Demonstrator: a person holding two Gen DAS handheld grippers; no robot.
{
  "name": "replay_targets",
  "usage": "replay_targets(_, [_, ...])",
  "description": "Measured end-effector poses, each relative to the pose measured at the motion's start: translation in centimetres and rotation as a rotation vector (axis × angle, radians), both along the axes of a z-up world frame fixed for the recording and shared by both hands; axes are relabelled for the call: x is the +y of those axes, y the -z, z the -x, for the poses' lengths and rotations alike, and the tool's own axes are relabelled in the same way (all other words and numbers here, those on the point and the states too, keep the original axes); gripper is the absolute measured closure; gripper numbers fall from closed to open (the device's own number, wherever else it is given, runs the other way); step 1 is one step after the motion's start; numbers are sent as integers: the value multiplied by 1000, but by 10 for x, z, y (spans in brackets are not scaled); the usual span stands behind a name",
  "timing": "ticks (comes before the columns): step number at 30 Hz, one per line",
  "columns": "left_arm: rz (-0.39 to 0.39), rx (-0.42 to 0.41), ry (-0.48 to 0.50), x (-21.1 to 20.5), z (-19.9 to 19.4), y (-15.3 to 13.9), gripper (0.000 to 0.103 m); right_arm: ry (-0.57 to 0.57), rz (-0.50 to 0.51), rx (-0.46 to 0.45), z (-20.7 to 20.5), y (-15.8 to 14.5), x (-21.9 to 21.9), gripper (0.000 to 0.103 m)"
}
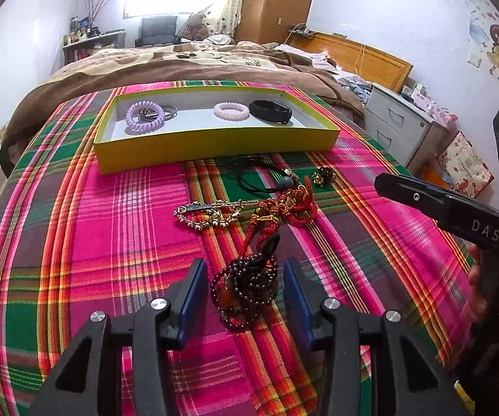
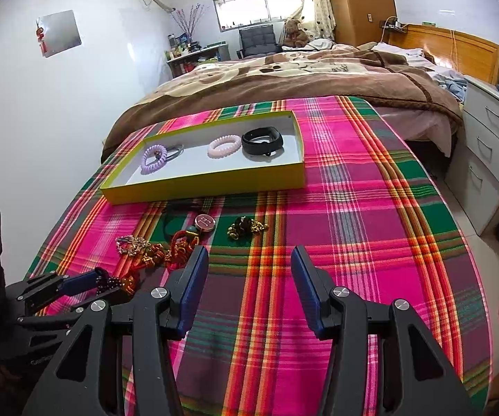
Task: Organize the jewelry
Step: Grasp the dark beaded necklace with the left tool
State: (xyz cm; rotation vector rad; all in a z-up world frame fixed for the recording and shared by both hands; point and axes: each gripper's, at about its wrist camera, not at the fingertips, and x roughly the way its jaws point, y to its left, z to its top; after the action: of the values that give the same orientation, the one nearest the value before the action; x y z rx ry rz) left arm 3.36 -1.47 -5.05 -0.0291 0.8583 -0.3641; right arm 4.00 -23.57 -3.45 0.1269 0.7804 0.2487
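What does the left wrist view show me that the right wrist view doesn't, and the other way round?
Only the left wrist view: the dark bead bracelet lying whole on the cloth between the open left gripper fingers, untouched; in the right view it is mostly hidden.

Only the right wrist view: the round pink case, and bare plaid cloth between the open right gripper fingers.

Both: the yellow tray holding a purple coil band, a pink coil band and a black band, plus the red cord tangle.
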Motion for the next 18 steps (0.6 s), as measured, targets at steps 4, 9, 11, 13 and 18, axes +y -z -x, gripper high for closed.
replay_targets(4, [14, -7, -10, 3, 1, 0, 69, -8, -1, 3, 2, 2, 3, 53])
replay_targets(9, [33, -25, -18, 10, 5, -2, 79, -6, 5, 15, 1, 6, 5, 53])
replay_targets(11, [37, -25, -26, 13, 4, -3, 79, -4, 3, 17, 1, 6, 5, 53])
replay_targets(13, [47, -35, -37, 17, 5, -5, 79, -5, 4, 17, 1, 6, 6, 53])
replay_targets(18, [64, -51, -59, 30, 6, -10, 80, -28, -17, 30, 1, 6, 19, 53])
